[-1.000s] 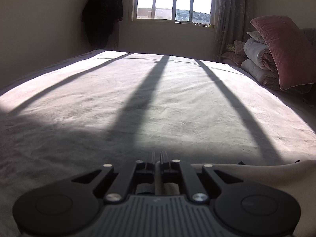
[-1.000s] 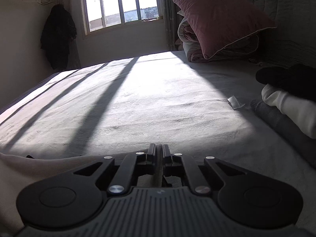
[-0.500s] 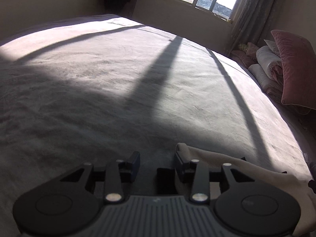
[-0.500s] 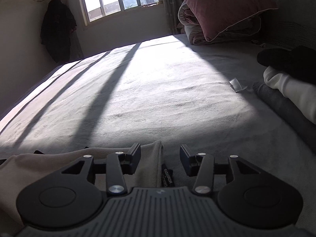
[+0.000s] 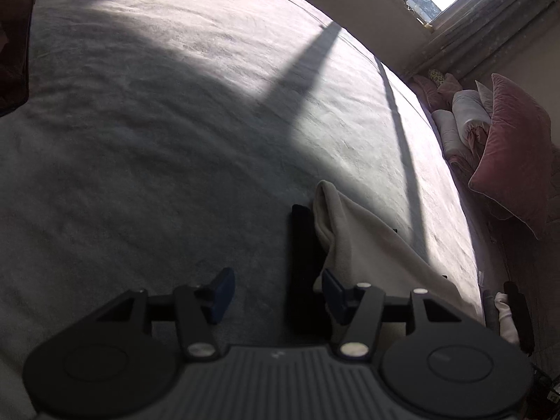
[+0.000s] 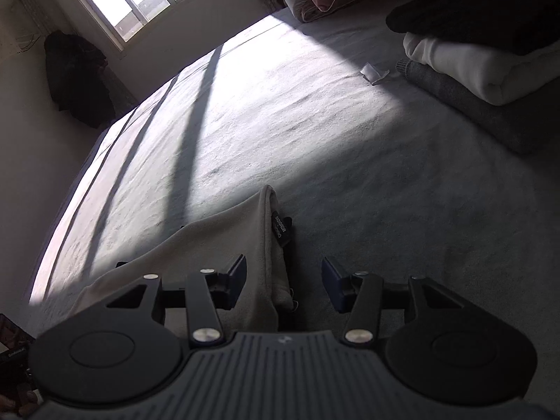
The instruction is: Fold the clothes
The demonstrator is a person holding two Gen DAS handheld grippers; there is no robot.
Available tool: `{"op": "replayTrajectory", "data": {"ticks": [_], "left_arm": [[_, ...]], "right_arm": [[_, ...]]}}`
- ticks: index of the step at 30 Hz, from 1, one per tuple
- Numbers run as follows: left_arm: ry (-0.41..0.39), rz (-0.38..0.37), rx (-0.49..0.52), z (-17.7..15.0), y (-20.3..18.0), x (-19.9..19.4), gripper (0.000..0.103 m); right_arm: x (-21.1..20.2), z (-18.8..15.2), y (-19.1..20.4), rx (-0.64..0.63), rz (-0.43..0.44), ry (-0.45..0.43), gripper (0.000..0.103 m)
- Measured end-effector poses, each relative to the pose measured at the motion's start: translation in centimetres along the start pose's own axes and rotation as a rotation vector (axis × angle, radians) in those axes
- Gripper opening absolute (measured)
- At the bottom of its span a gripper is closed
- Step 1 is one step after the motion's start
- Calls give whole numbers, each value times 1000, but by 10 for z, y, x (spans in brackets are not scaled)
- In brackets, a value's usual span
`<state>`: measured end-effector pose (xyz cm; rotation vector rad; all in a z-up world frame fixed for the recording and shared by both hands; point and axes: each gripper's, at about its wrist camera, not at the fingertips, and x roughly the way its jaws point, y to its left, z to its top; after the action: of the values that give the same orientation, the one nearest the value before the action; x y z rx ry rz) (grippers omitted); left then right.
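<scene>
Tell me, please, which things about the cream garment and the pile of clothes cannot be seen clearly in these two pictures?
- Cream garment, left wrist view: its near part is hidden behind the left gripper; garment type unclear.
- Black label, right wrist view: lettering too small to read.
- Pile of clothes, right wrist view: cut off by the right edge.
- Right gripper: hides the garment's near edge.

Bed (image 5: 175, 140) covered by a grey, short-piled spread, lit in patches by sunlight crossed with dark bar-shaped shadows. Lying directly on it: a cream garment (image 5: 360, 241) with a dark underlayer, spread flat near the front edge — its black label (image 6: 281, 230) is visible at one corner; a stack of folded clothes (image 6: 472, 70) — grey at the bottom, white above it, black on top; a small white scrap (image 6: 373, 71) just beside the stack; a pink pillow (image 5: 511, 147) against rolled bedding (image 5: 465, 122) at the head end.
</scene>
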<state>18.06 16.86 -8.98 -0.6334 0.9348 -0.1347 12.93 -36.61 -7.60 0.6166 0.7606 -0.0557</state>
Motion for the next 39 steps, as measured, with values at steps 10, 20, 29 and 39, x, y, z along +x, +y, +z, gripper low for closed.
{"op": "replayTrajectory", "data": {"ticks": [10,20,29,39], "left_arm": [[87,-158,-182,-14,6,3,81],[-31,-140,-300,-33,-8,33,59],[-159,-43,-176,-39,-37,21,29],[-69,-98,-153,-18,-15,29,61]], "right_arm": [[9,-21,-14,288,145,173,59],[26,-27,-5,363,140,101,60],[15,-31,1,327,88,-13,30],[11,-25,9,166,-15,-69,53]]}}
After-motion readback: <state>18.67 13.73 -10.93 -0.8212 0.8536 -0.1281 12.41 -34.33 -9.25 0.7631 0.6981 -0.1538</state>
